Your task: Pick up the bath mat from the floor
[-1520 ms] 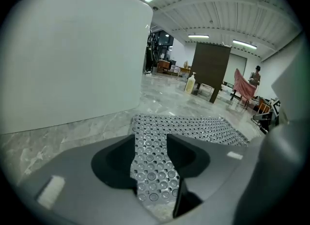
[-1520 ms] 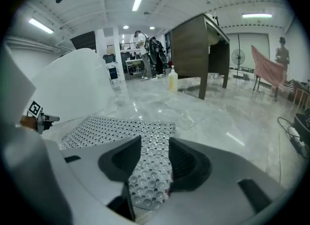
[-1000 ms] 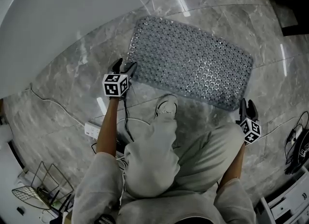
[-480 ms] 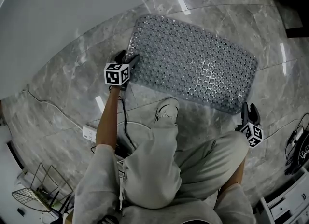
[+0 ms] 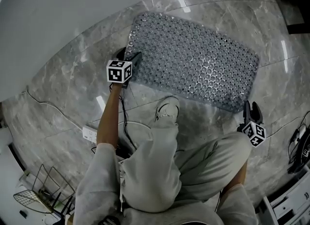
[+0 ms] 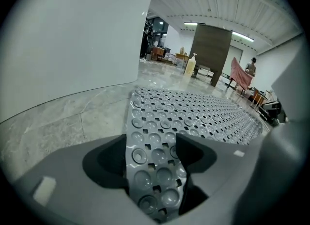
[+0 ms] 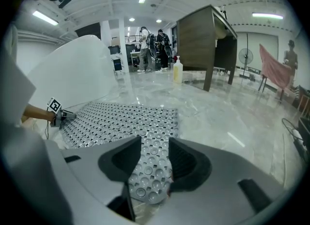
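Both sets of jaws gape around bath mat (image 5: 193, 64) corners — its long axis runs upper-left to lower-right. Left gripper (image 5: 129, 55) crept further on, right gripper (image 5: 252, 107) stayed put.

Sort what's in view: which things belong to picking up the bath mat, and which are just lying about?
Job: bath mat; left gripper and right gripper, each at a mat corner.
Lying about: power strip, wire rack, pump bottle on the far floor.

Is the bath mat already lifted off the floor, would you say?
No, the head view shows the bath mat spread out on the grey floor.
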{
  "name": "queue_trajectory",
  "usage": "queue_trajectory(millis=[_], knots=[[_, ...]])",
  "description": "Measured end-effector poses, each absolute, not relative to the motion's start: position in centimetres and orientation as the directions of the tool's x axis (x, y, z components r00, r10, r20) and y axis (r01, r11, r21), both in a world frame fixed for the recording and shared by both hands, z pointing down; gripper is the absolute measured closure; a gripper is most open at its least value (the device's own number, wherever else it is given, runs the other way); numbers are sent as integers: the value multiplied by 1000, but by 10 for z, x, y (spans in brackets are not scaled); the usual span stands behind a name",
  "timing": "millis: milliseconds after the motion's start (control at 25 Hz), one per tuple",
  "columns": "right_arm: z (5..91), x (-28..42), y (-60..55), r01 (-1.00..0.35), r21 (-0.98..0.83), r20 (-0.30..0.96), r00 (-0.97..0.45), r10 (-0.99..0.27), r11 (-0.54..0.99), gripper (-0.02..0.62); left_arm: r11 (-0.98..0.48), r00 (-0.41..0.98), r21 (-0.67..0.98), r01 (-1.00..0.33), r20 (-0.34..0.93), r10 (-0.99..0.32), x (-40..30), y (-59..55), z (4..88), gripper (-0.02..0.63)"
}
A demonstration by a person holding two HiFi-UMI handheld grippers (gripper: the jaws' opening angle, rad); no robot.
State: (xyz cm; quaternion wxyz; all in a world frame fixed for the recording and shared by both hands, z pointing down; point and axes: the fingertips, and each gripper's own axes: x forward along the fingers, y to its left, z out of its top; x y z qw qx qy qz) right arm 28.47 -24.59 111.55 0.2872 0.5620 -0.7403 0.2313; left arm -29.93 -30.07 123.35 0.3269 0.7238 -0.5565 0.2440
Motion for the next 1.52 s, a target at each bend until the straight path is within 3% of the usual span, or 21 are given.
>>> queue_trajectory(millis=[160, 280, 400, 560, 800, 960, 1520], knots=[[1122, 283, -243, -962, -31, 687, -217, -694, 270, 425, -141, 248, 207, -968, 714, -654, -302, -302, 1231, 312], [1125, 281, -243, -961, -38, 688, -223, -691, 273, 425, -117, 246, 228, -967, 701, -669, -305, -302, 1226, 381], [1127, 281, -242, -962, -42, 684, -226, -694, 271, 425, -81, 250, 264, -961, 708, -661, -310, -302, 1227, 410], [1124, 283, -234, -966, -34, 685, -210, -698, 258, 425, -40, 243, 286, -957, 724, -645, -317, -304, 1236, 518], [1139, 268, -243, -966, -80, 663, -236, -710, 246, 425, -25, 193, 236, -971, 723, -663, -343, -296, 1228, 538], [1138, 285, -241, -975, -74, 661, -205, -722, 209, 425, -63, 128, 115, -991, 733, -668, -331, -300, 1227, 549], [1195, 311, -270, -979, -162, 707, -204, -677, 126, 377, -81, 119, 87, -993, 683, -720, -319, -301, 1206, 578]])
